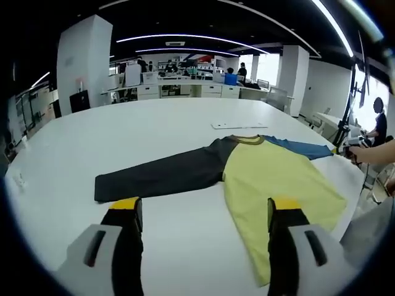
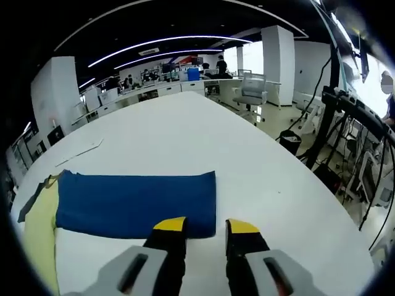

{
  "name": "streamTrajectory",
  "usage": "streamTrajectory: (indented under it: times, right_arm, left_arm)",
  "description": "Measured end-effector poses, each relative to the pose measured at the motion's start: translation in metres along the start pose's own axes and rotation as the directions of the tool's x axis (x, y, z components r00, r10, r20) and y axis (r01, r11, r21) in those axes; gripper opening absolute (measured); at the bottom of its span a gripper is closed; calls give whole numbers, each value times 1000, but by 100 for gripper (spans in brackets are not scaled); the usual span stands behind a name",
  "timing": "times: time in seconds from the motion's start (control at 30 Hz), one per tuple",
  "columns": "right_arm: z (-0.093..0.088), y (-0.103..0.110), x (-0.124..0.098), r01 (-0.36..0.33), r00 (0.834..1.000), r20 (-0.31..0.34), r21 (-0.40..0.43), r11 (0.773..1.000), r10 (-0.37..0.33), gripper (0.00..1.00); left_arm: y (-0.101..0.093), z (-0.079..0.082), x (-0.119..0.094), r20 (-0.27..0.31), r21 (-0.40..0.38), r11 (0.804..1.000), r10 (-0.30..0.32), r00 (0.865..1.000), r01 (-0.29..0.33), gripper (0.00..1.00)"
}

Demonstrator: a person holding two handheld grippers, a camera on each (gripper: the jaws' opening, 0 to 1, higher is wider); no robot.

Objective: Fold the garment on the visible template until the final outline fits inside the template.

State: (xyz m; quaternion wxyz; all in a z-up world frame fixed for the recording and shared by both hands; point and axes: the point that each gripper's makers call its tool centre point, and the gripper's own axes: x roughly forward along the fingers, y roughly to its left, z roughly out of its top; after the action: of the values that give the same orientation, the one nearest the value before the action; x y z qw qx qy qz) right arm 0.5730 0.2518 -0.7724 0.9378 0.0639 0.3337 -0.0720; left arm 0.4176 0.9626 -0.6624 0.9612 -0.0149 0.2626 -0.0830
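A long-sleeved cloth garment with a yellow body (image 1: 278, 182) lies spread flat on a large white table (image 1: 154, 129). Its dark grey sleeve (image 1: 163, 176) stretches straight out to one side and its blue sleeve (image 2: 136, 203) to the other. A mustard-coloured collar (image 1: 249, 140) sits between the two sleeves.

In the left gripper view, the left gripper (image 1: 203, 213) hovers above the bare tabletop near the garment's hem side, its yellow-tipped black jaws spread wide and holding nothing. The grey sleeve lies just beyond one jaw, and the yellow body reaches under the other.

In the right gripper view, the right gripper (image 2: 207, 228) stands at the cuff end of the blue sleeve. Its jaws are parted by a narrow gap, with the sleeve's near edge just at the tips; whether they pinch the cloth cannot be told.

A flat white sheet (image 1: 239, 125) rests on the table beyond the collar, apart from the garment. A hand (image 1: 358, 150) shows at the table's edge past the blue sleeve. Black stands with cables (image 2: 333, 123) and a grey office chair (image 2: 250, 89) stand off the table's far side, and desks with seated people line the background.
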Motion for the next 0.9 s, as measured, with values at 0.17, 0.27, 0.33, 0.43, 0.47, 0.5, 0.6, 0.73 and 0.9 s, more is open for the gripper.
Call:
streamTrajectory:
  times: [0.17,0.27,0.33,0.43,0.47,0.5,0.6,0.73,0.9]
  right_arm:
    - [0,1,6,10,1000,24,22,1000,-10,8]
    - [-1,2,3,15,1000,20,50,999,-16,0]
    - [5,7,-2,16,999,37,67,998,-19,0]
    - [19,21,-10,-7,997,73,57,998,3,0]
    - [24,28,-12,-22,997,75,44,999,18,0]
    - [28,33,-15,-28,997,77,27,999,26,0]
    - [46,58,-24,-81,990,117,34,996,76,0]
    - [59,91,-32,-139,982,131,16,990,136,0]
    - [78,147,-43,-229,962,145,-39,973,232,0]
  left_arm:
    - [0,-1,-1,3,-4,1000,-5,1000,5,80]
    - [0,-2,-3,6,-6,1000,-9,1000,10,80]
    - [0,-2,-5,13,-12,1000,-12,1000,12,80]
    - [-1,-1,-9,24,-24,1000,-17,1000,18,79]
    - [-2,-1,-10,24,-23,1000,-20,1000,21,79]
    - [-4,-2,-12,23,-12,1000,-25,999,25,79]
    - [-7,-4,-14,19,22,999,-33,999,32,77]
    - [-10,-4,-14,30,8,998,-57,998,57,77]
    - [-14,-1,-14,37,63,995,-85,996,82,77]
